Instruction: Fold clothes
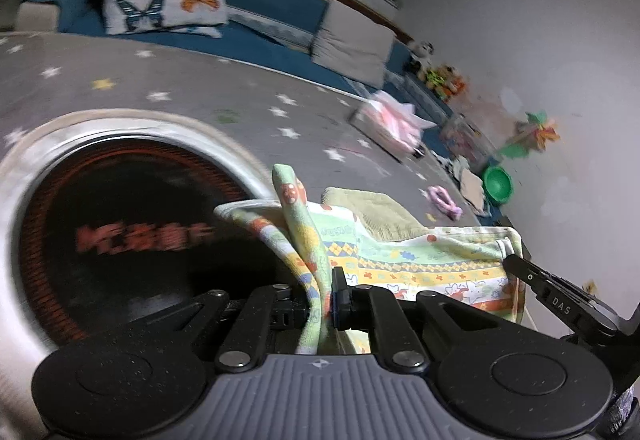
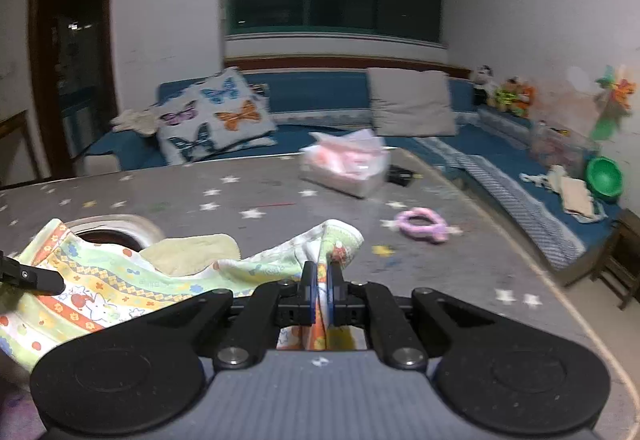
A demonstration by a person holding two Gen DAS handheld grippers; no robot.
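Left wrist view: my left gripper [image 1: 325, 300] has its fingers clamped on a bunched edge of the patterned garment [image 1: 420, 260], which spreads over the star-print table [image 1: 160, 88] just beside the round burner [image 1: 120, 232].

Right wrist view: my right gripper [image 2: 322, 292] pinches another fold of the garment [image 2: 120, 280], fingers narrow on the cloth. A pink ring toy [image 2: 420, 226] lies beyond the burner [image 2: 116, 228].

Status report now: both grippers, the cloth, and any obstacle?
Left gripper shut on patterned cloth. Right gripper shut on its other end. Cloth slung over table, partly above round cooktop. Pink ring toy lies ahead.
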